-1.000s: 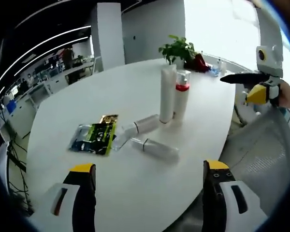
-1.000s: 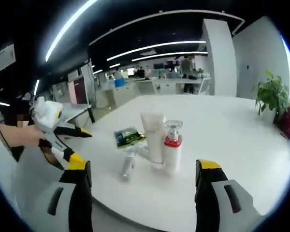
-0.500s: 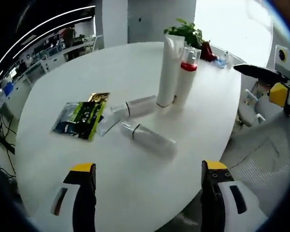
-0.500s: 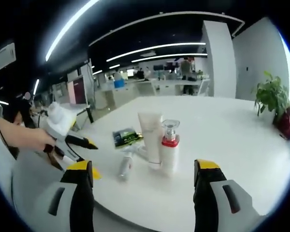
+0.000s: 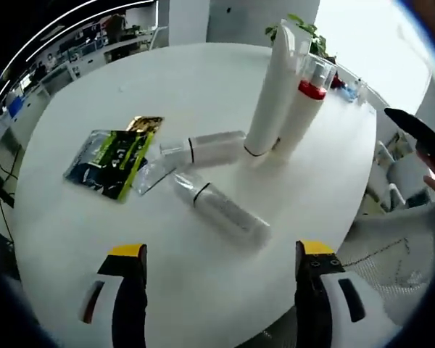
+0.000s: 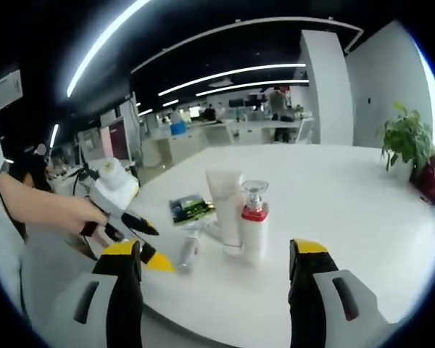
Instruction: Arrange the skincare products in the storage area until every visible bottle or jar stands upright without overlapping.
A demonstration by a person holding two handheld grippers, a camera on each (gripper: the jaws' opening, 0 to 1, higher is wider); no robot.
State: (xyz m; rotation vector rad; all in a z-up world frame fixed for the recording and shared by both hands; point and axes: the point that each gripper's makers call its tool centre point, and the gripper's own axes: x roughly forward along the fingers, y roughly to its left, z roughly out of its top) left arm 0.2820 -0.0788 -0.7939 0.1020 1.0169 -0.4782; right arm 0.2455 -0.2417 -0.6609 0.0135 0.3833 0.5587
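left gripper view | left tool (image 5: 216, 262) wide open (holds nothing) | over table (image 5: 72, 239)

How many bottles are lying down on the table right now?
2: one clear bottle lies beside the base of the upright white tube; the other lying bottle is nearer the left gripper. None look hidden.

In the left gripper view, bare white table (image 5: 80, 239) is lying open across the lower frame before the spread jaws; two fallen bottles (image 5: 221, 210) (image 5: 210, 148) and a green sachet (image 5: 112, 161) are blocking mid-frame, while a tall tube (image 5: 274, 90) and red-collared pump bottle (image 5: 304, 109) are standing touching at upper right
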